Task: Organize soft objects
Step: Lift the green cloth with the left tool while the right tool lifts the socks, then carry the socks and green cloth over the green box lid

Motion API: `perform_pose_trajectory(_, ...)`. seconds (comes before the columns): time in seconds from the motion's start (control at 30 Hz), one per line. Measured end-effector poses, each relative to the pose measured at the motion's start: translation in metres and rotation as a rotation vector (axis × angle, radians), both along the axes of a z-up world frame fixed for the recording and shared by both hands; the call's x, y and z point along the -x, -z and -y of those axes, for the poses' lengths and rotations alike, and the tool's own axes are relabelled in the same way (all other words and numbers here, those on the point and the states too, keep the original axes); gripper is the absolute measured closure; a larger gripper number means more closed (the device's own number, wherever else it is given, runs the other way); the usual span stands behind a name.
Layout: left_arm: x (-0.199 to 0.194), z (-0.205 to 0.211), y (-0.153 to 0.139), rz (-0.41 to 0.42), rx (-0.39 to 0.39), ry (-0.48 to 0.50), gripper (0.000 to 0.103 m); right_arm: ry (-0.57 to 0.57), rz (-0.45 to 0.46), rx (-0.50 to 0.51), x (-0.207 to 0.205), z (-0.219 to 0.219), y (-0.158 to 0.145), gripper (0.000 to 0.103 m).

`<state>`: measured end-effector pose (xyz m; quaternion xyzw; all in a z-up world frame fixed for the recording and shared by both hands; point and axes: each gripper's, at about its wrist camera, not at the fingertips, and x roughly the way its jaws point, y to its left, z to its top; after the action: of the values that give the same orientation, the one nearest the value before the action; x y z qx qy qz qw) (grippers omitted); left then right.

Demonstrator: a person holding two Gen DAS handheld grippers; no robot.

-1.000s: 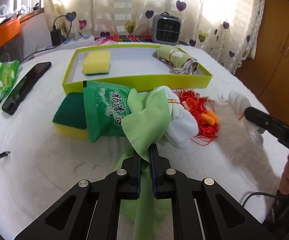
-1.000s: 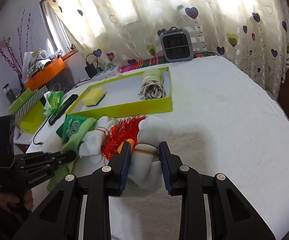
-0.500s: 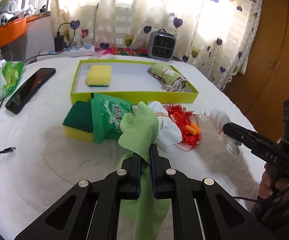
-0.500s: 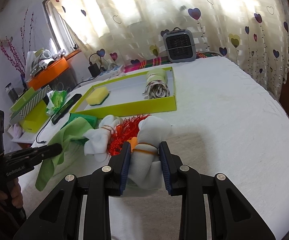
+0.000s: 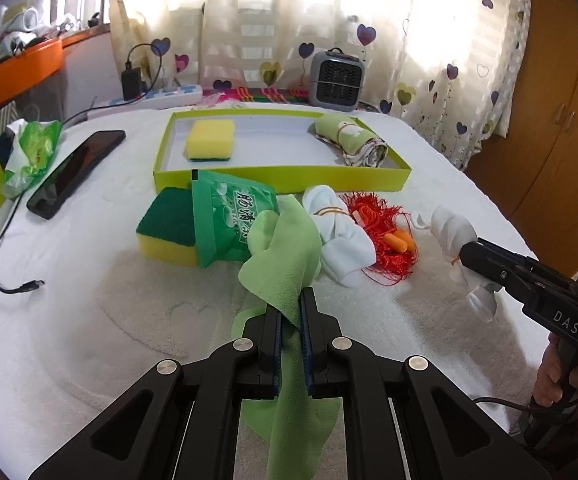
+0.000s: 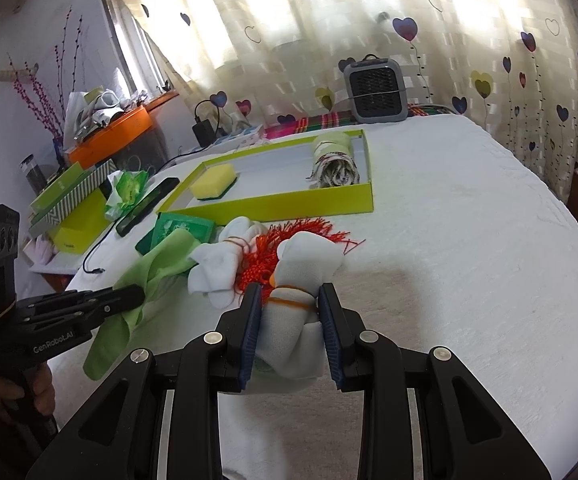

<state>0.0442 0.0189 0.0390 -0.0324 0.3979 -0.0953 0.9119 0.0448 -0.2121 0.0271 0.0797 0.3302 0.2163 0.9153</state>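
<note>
Both hands lifted: green cloth [image 5: 285, 256], white bundle [image 6: 293, 316] raised.

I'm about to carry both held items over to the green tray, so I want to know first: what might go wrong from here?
1. The green cloth in the left gripper drapes against the tissue pack and may drag it along.
2. The white sock bundle in the right gripper sits beside the red tassel; loose threads could snag and follow.
3. The tray already holds a sponge and a rolled cloth, so drop between them.
</note>
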Motion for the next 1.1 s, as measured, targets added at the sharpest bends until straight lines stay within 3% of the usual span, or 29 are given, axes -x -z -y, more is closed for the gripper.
perform_pose_trajectory(1.1,-0.003,0.001,-0.038,0.105,0.0,-0.013,0.095,-0.057,0.091,0.027,-0.001,-0.028,-0.031,0.072)
